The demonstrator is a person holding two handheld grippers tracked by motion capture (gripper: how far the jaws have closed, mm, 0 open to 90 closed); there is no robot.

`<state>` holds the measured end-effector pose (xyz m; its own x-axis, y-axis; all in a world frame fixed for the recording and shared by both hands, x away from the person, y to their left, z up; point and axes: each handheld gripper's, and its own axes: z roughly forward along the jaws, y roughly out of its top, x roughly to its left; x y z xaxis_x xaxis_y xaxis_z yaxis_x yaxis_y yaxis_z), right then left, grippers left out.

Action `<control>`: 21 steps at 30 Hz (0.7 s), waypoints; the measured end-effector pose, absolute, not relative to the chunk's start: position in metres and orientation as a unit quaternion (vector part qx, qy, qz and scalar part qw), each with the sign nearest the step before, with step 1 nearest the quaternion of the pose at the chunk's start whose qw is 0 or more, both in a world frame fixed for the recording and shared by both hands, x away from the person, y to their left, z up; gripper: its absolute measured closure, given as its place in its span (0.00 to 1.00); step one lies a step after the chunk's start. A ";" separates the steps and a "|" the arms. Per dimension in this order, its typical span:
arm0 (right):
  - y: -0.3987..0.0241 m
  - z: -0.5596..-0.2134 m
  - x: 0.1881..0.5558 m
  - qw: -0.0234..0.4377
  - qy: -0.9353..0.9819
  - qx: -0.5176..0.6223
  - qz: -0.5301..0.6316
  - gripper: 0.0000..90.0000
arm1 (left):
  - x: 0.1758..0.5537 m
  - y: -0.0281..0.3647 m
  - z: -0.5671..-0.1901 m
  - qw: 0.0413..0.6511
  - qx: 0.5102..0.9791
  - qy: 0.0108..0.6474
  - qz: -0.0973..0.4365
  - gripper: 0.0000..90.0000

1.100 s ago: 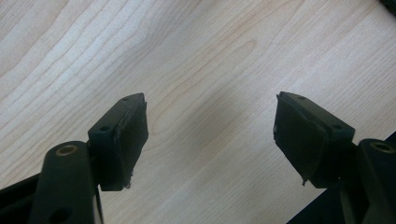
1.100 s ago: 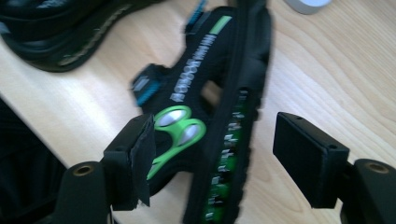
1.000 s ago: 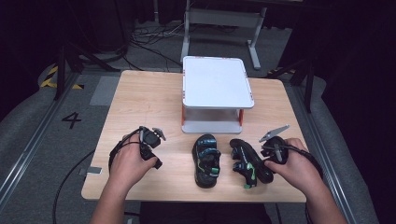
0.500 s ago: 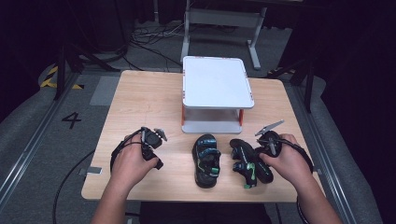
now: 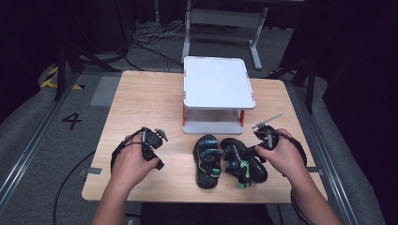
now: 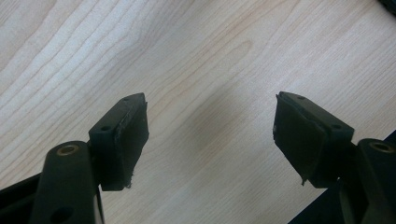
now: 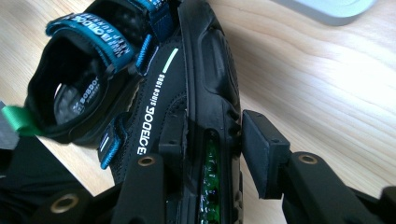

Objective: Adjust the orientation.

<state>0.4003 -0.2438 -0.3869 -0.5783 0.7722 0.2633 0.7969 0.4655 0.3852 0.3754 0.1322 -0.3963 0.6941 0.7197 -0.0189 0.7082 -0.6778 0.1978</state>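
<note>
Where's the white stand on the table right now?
In the high view, the white stand sits at the table's far middle, just behind the two sandals.

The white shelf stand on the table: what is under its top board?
Under the white shelf stand a lower white board and two red legs show. The space between the boards is hidden by the top.

My right hand (image 5: 281,157) hides the heel of the right sandal (image 5: 241,161); the bottom edge crops its sole up close.

High view looks down on the table (image 5: 141,98); gripper views sit seemingly inches above.
</note>
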 end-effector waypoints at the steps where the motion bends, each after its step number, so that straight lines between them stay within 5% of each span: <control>1: -0.244 -0.393 0.403 0.035 -0.855 -0.461 -0.236 0.70 | 0.376 0.133 -0.396 0.097 0.915 0.389 0.032 0.30; 11: -0.263 -0.393 0.412 0.001 -0.853 -0.469 -0.229 0.72 | 0.379 0.128 -0.400 0.093 0.918 0.386 0.028 0.30; 16: -0.269 -0.395 0.414 -0.057 -0.856 -0.469 -0.209 0.70 | 0.378 0.128 -0.399 0.093 0.918 0.385 0.027 0.30; 19: -0.273 -0.400 0.418 -0.152 -0.865 -0.453 -0.152 0.77 | 0.378 0.129 -0.399 0.095 0.917 0.387 0.028 0.30; 21: -0.278 -0.411 0.425 -0.152 -0.866 -0.456 -0.136 0.75 | 0.378 0.129 -0.399 0.096 0.917 0.386 0.027 0.30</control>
<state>0.4246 -0.2780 -0.4107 -0.5378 0.8314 -0.1397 0.7488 0.5472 0.3741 0.3779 0.1289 -0.3989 0.7002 0.7135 -0.0240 0.7030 -0.6833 0.1971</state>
